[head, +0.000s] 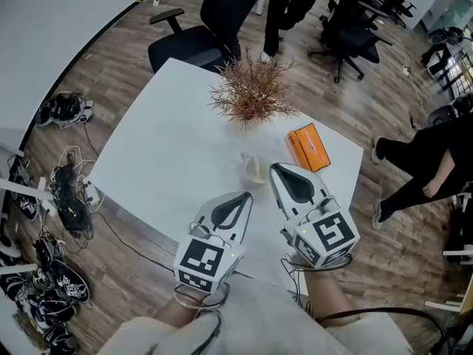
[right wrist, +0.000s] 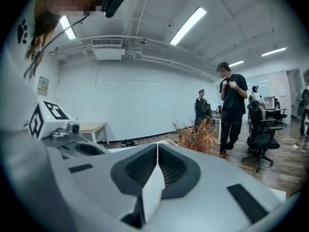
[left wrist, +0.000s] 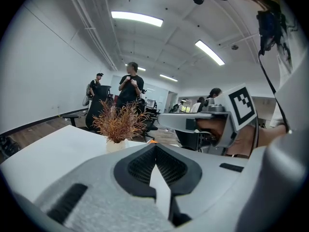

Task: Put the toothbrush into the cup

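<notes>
While both grippers hung over the near part of the white tabletop (head: 166, 150), neither one held anything: the left gripper (head: 246, 196) had its jaws clenched, the dark ribbed pads meeting at the tip with nothing between them, and the right gripper (head: 273, 167) was closed in the same way. The two pointed away from the person, side by side and slightly apart, the right one reaching a little farther forward. The cup (head: 256, 168), pale and translucent, stood upright on the tabletop just beside the right gripper's tip, on its left, and ahead of the left gripper; whether the toothbrush was in it could not be told from the head view, and neither gripper view showed it. Beyond the cup stood a dried brown plant (head: 251, 93) in a small light pot, in line with the reach of both grippers. An orange box (head: 308, 147) lay flat to the right of the cup, close to the tabletop's right edge. Off the tabletop, a black office chair (head: 194, 44) stood at the far corner, a person in dark clothes (head: 284, 6) stood behind the plant, and another person's legs (head: 414, 165) showed at the right. Shoes (head: 65, 108) and tangled cables (head: 70, 198) lay on the wooden floor to the left.
</notes>
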Demonstrator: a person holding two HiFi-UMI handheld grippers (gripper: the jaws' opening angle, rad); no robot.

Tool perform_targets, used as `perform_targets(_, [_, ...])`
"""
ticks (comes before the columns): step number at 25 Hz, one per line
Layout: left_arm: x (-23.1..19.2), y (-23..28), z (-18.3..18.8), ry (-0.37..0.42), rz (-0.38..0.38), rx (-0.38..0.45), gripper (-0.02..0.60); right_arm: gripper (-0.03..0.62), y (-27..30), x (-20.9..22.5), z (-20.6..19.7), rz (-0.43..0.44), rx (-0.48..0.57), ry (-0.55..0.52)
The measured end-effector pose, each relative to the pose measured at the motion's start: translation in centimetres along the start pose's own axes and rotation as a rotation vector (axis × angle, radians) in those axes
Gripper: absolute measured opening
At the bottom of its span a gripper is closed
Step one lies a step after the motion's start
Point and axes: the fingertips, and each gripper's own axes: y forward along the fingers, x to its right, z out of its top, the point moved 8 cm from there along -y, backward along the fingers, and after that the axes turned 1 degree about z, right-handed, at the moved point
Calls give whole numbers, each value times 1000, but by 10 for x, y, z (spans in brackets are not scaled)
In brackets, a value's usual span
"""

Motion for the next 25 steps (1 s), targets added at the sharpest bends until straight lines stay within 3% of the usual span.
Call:
perform_targets(10, [7,-12,-3,6,1,11,9,18,-45,-52,-11,53,17,14])
perform_targets(15, [10,-19,-3,6,5,14,9,17,-53,-59,-13,29,-19,-33])
perform_targets(25, [13,-28,-6,6,6,23,9,17,-51,-68,-24,52,-36,-3])
